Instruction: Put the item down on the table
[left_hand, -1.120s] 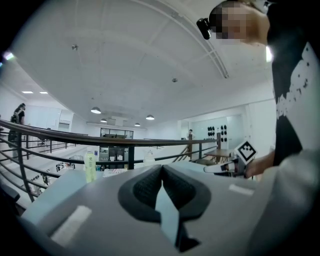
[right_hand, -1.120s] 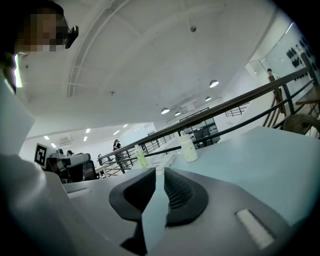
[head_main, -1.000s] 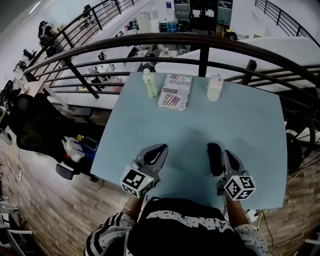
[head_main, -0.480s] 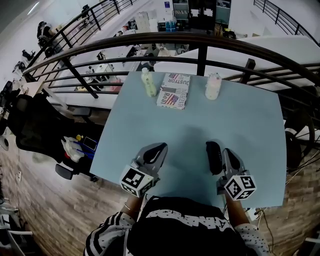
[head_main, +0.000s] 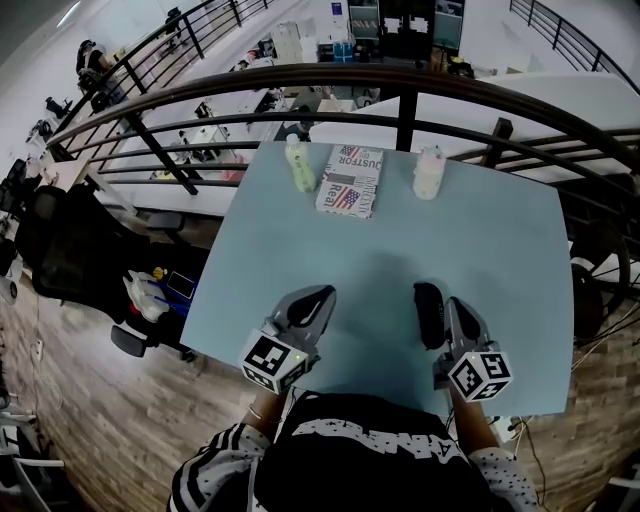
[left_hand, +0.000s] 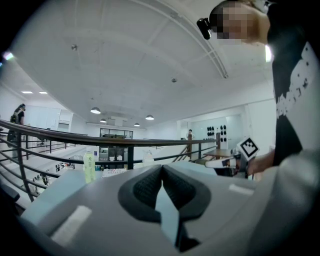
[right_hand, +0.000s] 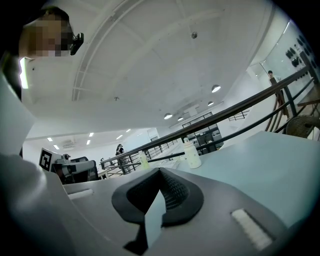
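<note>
Holding nothing, left claw (head_main: 314, 303) and right claw (head_main: 429, 298) are both closed over the near part of the surface (head_main: 400, 250), green bottle (head_main: 299, 166), booklet (head_main: 350, 183) and white bottle (head_main: 428, 172) already resting at its far edge, so the set-down looks finished; best keep clear of them.

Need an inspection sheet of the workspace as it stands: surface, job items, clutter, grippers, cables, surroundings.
Surface: light blue table, bare across the middle.
Job's things: green bottle and white bottle upright at the far edge; printed packet lying flat between them, apart from both.
Clutter: nothing seen on the table.
Grippers: left gripper and right gripper both shut, nothing between the jaws, at the table's near side, apart from each other.
Cables: thin cables on the floor right of the table.
Surroundings: dark railing behind the table; black office chair at left.
</note>
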